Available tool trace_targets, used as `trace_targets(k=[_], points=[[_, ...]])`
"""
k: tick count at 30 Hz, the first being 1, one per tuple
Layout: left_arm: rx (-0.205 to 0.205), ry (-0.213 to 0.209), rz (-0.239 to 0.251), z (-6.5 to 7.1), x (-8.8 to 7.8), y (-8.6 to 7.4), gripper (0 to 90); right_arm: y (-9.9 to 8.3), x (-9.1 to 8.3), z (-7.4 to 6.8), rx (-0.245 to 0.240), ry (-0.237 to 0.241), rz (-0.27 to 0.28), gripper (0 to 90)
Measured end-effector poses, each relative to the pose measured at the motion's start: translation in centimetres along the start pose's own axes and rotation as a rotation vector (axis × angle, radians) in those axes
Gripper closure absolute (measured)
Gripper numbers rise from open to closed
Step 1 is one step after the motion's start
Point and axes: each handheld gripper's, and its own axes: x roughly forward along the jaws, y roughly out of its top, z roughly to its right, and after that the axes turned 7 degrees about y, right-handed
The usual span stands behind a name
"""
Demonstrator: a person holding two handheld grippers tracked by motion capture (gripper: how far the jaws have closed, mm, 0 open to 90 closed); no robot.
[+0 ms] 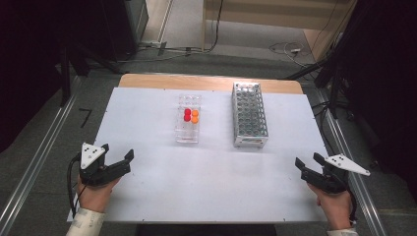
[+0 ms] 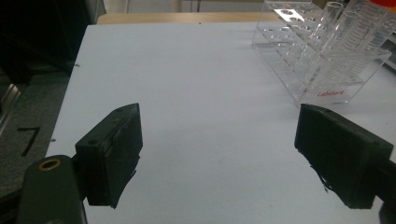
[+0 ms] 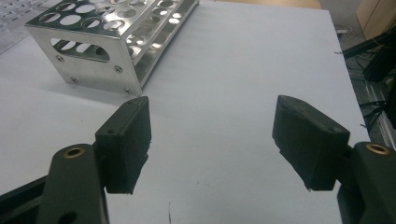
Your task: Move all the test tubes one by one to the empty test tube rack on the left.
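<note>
Ahead of both tongs [image 1: 124,160], clear rack [image 1: 189,129], apart

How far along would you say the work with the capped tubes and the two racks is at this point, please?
Nothing looks moved yet: the capped tubes stand in the clear rack, and the metal rack has bare holes. Nothing is in hand; the left claw and right claw are open near the table edge. Reaching and gripping a tube remain.
</note>
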Motion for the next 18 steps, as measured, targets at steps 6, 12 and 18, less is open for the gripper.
trace_targets(k=[6, 12, 18], points=[[-0.002, 0.012, 0.003, -0.4, -0.1, -0.1, 15.7, 0.0, 0.0, 0.3, 0.003, -0.01, 0.001, 26.7], [-0.002, 0.024, 0.0, -0.7, -0.1, -0.2, 15.7, -0.1, 0.0, 0.4, 0.005, -0.02, -0.004, 26.7], [-0.004, 0.048, -0.013, -1.3, 0.3, -0.5, 15.7, -0.3, 0.1, 1.0, 0.024, -0.043, -0.006, 26.8]])
